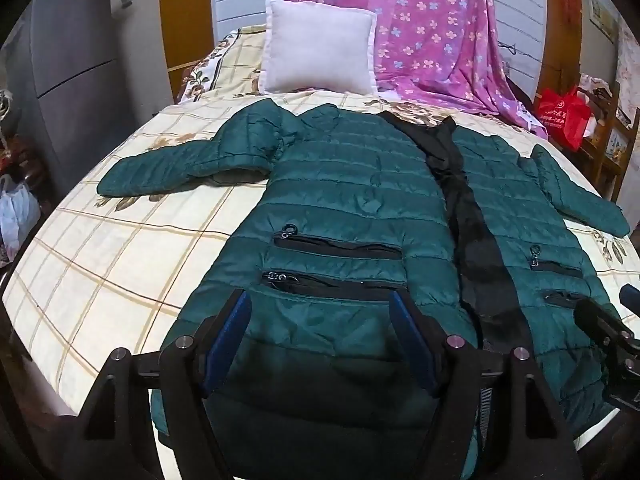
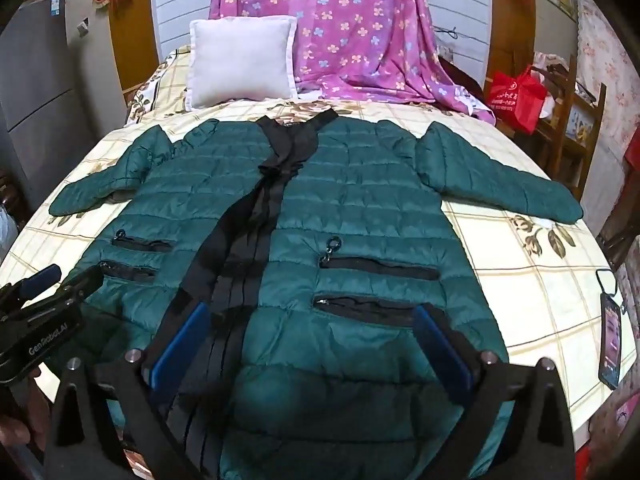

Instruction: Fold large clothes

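Note:
A dark green quilted jacket (image 1: 352, 184) (image 2: 360, 208) lies spread flat on the bed, front up, with a black strip down its middle and both sleeves stretched out sideways. My left gripper (image 1: 320, 308) hovers open above the jacket's lower left panel, just below its zip pockets, with nothing between the blue pads. Over the lower right panel my right gripper (image 2: 312, 320) stands wide open, also holding nothing. Each gripper shows at the edge of the other's view: the right one (image 1: 608, 320) and the left one (image 2: 48, 292).
The bed (image 1: 100, 272) has a cream checked sheet with flowers. A white pillow (image 1: 320, 48) and a pink flowered blanket (image 1: 432, 32) sit at the head. A phone (image 2: 610, 344) lies near the bed's right edge. A red bag (image 2: 516, 96) stands on a wooden chair.

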Available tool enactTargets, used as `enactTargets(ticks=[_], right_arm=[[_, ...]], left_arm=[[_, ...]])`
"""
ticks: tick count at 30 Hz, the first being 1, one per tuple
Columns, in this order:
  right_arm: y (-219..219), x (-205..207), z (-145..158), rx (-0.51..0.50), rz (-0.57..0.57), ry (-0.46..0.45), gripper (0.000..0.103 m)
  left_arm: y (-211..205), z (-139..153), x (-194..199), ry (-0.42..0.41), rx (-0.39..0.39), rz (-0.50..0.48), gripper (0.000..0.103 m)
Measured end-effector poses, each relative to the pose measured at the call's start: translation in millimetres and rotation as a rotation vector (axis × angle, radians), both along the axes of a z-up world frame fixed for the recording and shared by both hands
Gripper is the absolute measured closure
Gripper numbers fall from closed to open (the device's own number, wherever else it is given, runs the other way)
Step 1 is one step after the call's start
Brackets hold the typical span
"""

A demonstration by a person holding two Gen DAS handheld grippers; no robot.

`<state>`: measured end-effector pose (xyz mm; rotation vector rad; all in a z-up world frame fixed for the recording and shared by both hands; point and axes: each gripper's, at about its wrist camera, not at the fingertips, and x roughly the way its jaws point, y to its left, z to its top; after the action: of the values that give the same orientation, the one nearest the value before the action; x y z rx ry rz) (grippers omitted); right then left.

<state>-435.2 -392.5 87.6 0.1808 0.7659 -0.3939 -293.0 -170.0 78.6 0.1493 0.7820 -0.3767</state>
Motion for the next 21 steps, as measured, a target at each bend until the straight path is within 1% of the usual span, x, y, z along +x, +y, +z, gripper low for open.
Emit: enactTargets(ticks=[4, 7, 9, 12, 21], right_arm=[[5, 7, -1, 0.013, 0.003, 0.002, 0.001], [7, 0, -2, 0.009, -0.001, 0.0, 0.001], [2, 2, -3, 0.033, 0.001, -0.003, 0.001], [-1, 3, -6, 0.033, -0.009, -0.006, 0.001], [0, 0, -1, 0.041, -0.02, -0.018, 0.001]], left_arm=[[-2, 0, -3, 0.002, -0.002, -0.004, 0.059], [-3, -1, -6, 0.001, 0.008, -0.008, 0.059], [-4, -2, -7, 0.003, 0.008, -0.01, 0.059], [-3, -2, -9, 0.006, 0.001, -0.008, 0.059], [-4, -1, -17, 0.002, -0.004, -0.018, 0.059]])
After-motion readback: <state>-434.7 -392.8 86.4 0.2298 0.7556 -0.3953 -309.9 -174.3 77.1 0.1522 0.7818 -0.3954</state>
